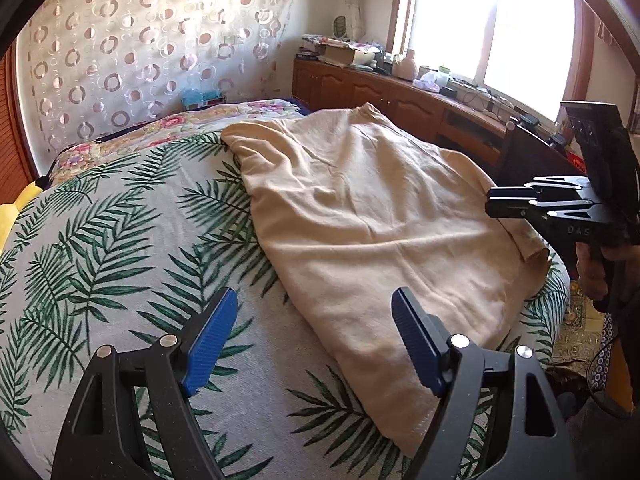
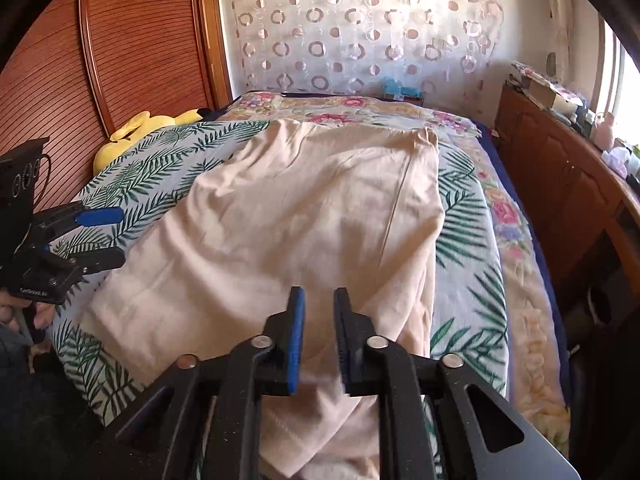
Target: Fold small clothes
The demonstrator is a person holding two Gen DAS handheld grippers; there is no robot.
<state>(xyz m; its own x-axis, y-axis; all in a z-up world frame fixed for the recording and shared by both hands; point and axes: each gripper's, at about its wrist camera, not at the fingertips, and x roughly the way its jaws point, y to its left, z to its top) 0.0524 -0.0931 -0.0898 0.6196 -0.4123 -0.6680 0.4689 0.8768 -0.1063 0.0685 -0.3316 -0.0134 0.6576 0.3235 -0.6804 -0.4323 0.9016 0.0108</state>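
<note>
Left wrist view: left gripper [image 1: 314,320] low in the foreground, blue-padded fingers [image 1: 210,340] spread wide apart, gripping nothing, hovering over the palm-leaf bedspread [image 1: 100,248] just beside the near hem of the beige garment [image 1: 360,216]. Garment spread across the bed, lightly wrinkled, one sleeve end hanging toward the right edge of the bed. Right gripper [image 1: 496,200] seen side-on at the far right, over the garment's right edge; gap between its fingers not readable from this angle. Beyond the bed, a wooden cabinet [image 1: 360,88] loaded with clutter under a bright window [image 1: 480,20], and a sheer curtain with ring patterns [image 1: 140,52] on the back wall.

Right wrist view: right gripper [image 2: 318,300] centred low, fingers parallel with a narrow gap between them, nearly closed yet clamping no cloth, poised above the near part of the beige garment [image 2: 300,208]. Garment stretched lengthwise up the bed, a seam running along its right side. Left gripper [image 2: 110,236] at the left edge, fingers apart, over the garment's left border. Yellow plush toy [image 2: 136,128] against the wooden headboard [image 2: 120,48]. Floral quilt [image 2: 360,108] beneath the bedspread at the far end.
</note>
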